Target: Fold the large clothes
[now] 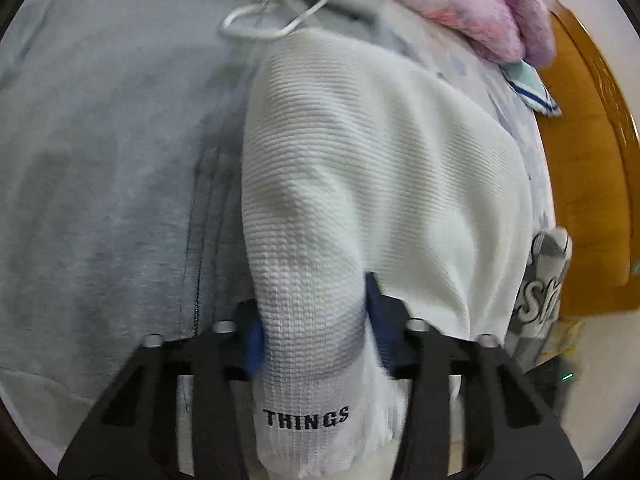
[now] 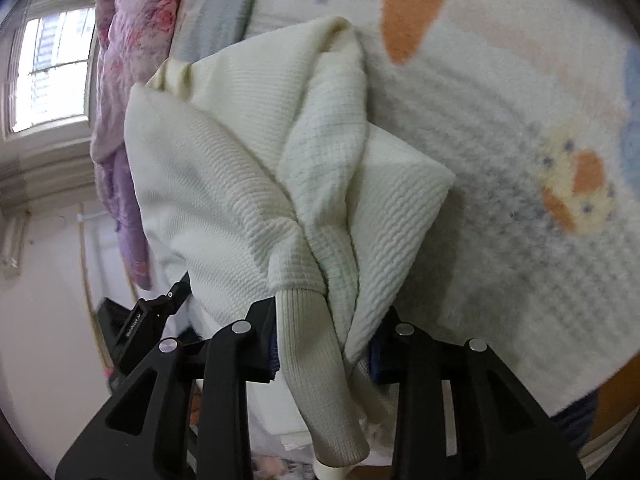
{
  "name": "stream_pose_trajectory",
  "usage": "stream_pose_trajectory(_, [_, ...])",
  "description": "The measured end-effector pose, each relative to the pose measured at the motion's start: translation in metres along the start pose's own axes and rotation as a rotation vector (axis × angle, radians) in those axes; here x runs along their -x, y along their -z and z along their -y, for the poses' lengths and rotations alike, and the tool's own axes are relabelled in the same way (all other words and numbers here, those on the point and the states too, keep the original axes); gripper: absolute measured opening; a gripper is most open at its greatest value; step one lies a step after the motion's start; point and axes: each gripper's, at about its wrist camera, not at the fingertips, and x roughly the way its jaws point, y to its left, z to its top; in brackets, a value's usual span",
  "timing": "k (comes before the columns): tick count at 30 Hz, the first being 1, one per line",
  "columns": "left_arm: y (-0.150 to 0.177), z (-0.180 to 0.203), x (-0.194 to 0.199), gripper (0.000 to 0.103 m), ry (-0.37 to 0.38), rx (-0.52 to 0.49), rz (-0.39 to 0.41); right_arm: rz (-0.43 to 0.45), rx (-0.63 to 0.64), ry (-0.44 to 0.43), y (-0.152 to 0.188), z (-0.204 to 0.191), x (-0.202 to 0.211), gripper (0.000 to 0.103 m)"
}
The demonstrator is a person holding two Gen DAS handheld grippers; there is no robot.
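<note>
Left wrist | left gripper (image 1: 314,320) clamps white sweater (image 1: 380,168) hem | right gripper (image 2: 324,336) clamps cuff (image 2: 320,380) | next: carry fold ahead.

Left gripper (image 1: 314,332) and right gripper (image 2: 324,340) — jaws clamped on cloth.

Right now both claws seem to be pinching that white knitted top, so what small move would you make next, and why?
Probably lift both ends together and draw the white sweater taut. The left gripper is clamped on a bunched part with THINGS printed on it, the right gripper on a ribbed cuff and gathered cloth. The sweater sags in folds over the grey hoodie, so it needs straightening before folding.
</note>
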Motion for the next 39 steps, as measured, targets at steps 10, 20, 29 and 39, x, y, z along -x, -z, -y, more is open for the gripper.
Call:
stream_pose_trajectory(10, [0.02,0.059,0.072,0.024,0.062,-0.055,0.149,0.135,0.374,0.054,-0.011,-0.09,0.09,0.023])
stream_pose_trajectory(20, [0.031,0.174,0.118,0.024,0.169,-0.061,0.345,0.219,0.644,-0.054,-0.062,-0.125,0.205,0.023])
stream_pose_trajectory(29, [0.039,0.348,0.068,0.024,0.266,-0.194,0.369,0.398,0.604,-0.02,-0.134,-0.048,0.33,0.023])
stream_pose_trajectory(39, [0.077,0.415,-0.088,0.026,0.201,-0.315,0.167,0.28,0.277,0.13,-0.196,0.119,0.297,0.023])
